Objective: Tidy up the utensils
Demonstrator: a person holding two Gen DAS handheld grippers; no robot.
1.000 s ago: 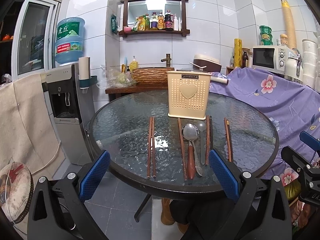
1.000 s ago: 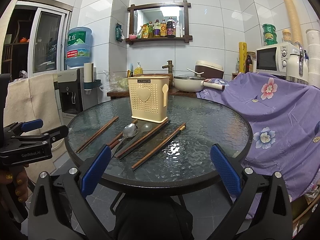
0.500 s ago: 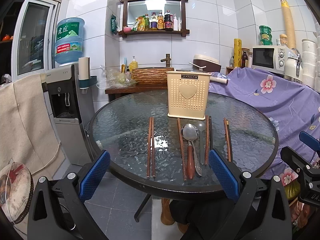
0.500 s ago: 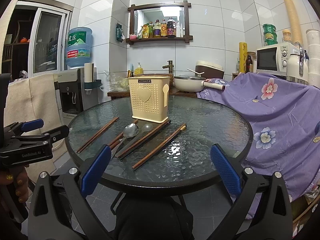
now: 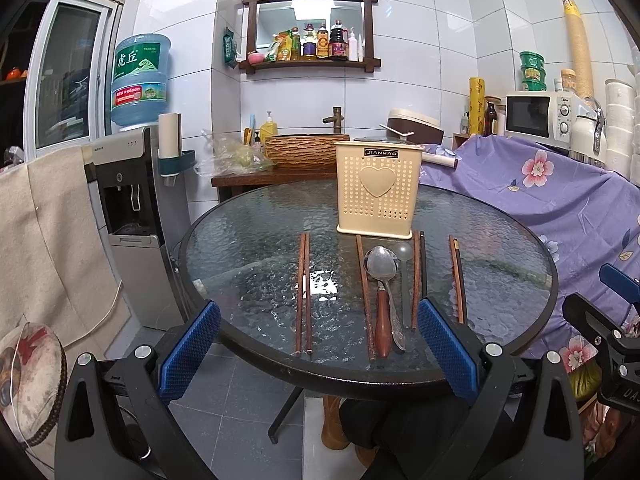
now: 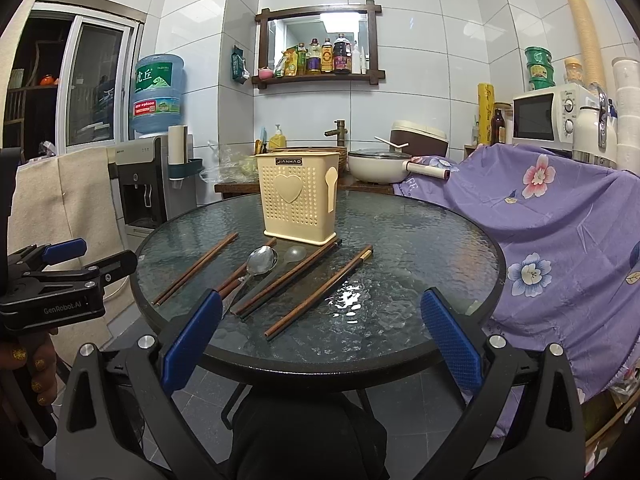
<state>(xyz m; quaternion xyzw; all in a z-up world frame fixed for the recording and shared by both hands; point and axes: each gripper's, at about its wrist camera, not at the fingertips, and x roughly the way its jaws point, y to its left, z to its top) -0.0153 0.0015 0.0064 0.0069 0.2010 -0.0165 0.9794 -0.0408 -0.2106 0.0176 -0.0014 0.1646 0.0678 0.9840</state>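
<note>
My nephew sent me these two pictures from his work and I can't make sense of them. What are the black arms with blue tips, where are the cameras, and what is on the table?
No robot here: a person holds a hand-held clamp in each hand. Each clamp carries a wide-angle camera looking along its two blue-padded fingers. One picture comes from the left gripper, the other from the right gripper. In the right view, the left clamp shows at the edge, held by a hand.

Both grippers are open and hold nothing, short of a round glass table. On it stands a cream perforated utensil holder. In front of it lie several wooden chopsticks, a metal spoon and a translucent plastic spoon. Nothing has been put away yet.
</note>
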